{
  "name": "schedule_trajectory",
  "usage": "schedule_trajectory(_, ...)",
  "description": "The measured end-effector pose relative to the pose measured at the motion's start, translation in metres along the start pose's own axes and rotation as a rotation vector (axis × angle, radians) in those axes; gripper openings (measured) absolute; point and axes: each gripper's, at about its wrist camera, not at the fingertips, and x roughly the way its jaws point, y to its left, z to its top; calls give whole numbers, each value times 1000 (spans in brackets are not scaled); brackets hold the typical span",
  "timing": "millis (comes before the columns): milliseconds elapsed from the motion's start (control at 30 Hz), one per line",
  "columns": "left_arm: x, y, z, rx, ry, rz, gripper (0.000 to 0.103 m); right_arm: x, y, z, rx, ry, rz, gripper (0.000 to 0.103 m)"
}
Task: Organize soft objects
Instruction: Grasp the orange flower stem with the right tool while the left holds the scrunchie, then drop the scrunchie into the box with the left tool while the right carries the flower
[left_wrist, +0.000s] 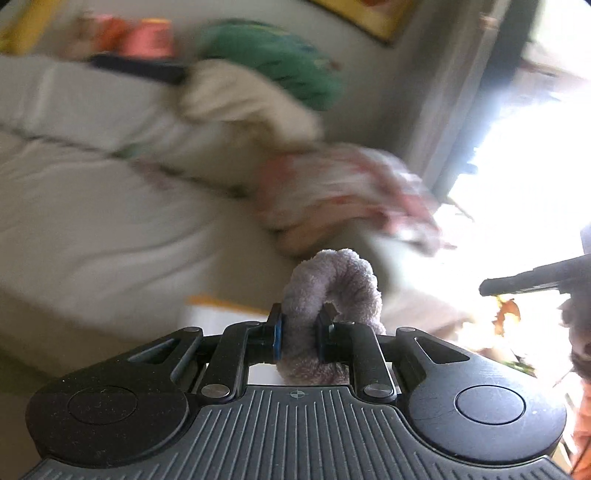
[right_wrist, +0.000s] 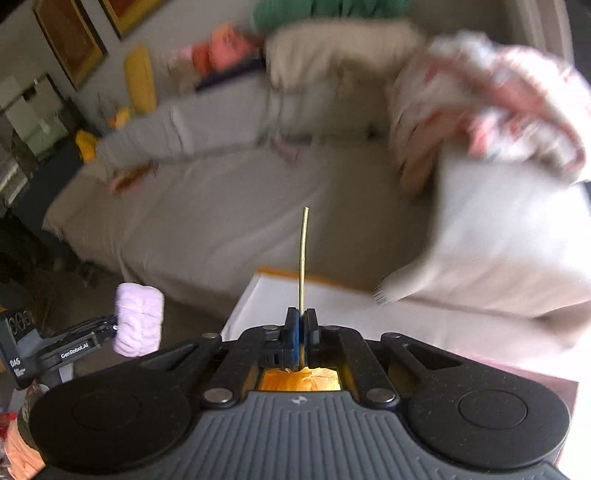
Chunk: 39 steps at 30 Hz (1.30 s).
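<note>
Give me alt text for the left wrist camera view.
The left hand-held gripper is shut on a fuzzy lavender scrunchie. Behind it, blurred, a pale sofa carries a floral blanket, a cream cushion and a green cushion.

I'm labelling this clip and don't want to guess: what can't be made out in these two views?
- Left wrist view: the sofa and the floral bundle on it are motion-blurred; the window side is blown out.
- Left gripper: the rest of the lilac scrunchie is hidden behind the fingers.
- Right gripper: the thin yellow sheet shows edge-on only; what it is stays unclear.
- Right wrist view: the green pillow is cut off by the top edge.
</note>
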Motion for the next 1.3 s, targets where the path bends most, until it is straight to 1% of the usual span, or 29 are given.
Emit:
schedule_trajectory(67, 24, -41, 1, 31, 37, -103, 20, -38, -13, -11, -11, -74, -26, 2)
schedule_trajectory(167, 71, -100, -10, 54, 133, -248, 20, -78, -40, -32, -9, -144, -85, 2)
schedule_trajectory(267, 124, -154, -36, 79, 237, -349, 21, -96, -77, -59, 31, -158, -134, 2)
schedule_trajectory(333, 160, -186, -62, 120, 316, -400, 23, -95, -102, -76, 75, -139, -161, 3)
schedule_trajectory(367, 177, -200, -77, 153, 362, -399, 24, -90, -111, -84, 95, -128, -178, 3)
schedule_trajectory(400, 191, -212, -91, 200, 403, -379, 24, -87, -120, -91, 110, -120, -196, 3)
schedule_trajectory(467, 212, -234, -121, 317, 465, -314, 25, -78, -139, -106, 132, -108, -219, 3)
schedule_trajectory(533, 221, -243, -140, 409, 491, -299, 28, -75, -153, -117, 158, -96, -219, 3)
schedule_trajectory(600, 218, -249, -148, 477, 474, -303, 28, -67, -164, -123, 182, -76, -195, 3)
schedule_trajectory(667, 209, -250, -146, 518, 434, -303, 28, -53, -172, -127, 199, -47, -170, 3)
schedule_trajectory(700, 204, -248, -142, 516, 417, -300, 28, -42, -175, -128, 209, -24, -156, 3)
schedule_trajectory(800, 195, -235, -117, 471, 366, -278, 28, -15, -179, -137, 227, 32, -157, 3)
schedule_trajectory(933, 164, -204, -86, 405, 273, -226, 28, 25, -191, -150, 277, 124, -163, 3)
schedule_trajectory(1000, 150, -182, -73, 364, 231, -191, 28, 40, -195, -156, 299, 171, -195, 2)
schedule_trajectory(1067, 137, -162, -63, 327, 202, -161, 28, 46, -197, -157, 289, 189, -246, 3)
schedule_trajectory(1133, 127, -142, -56, 291, 190, -121, 28, 41, -197, -157, 298, 194, -240, 3)
schedule_trajectory(1167, 124, -130, -52, 270, 188, -100, 28, 37, -197, -155, 304, 195, -233, 7)
schedule_trajectory(1233, 118, -108, -46, 226, 183, -71, 28, 26, -190, -151, 285, 185, -240, 25)
schedule_trajectory(1267, 116, -97, -43, 200, 180, -60, 28, 20, -185, -146, 268, 171, -257, 45)
schedule_trajectory(1300, 111, -87, -41, 181, 177, -53, 28, 12, -177, -143, 243, 145, -282, 58)
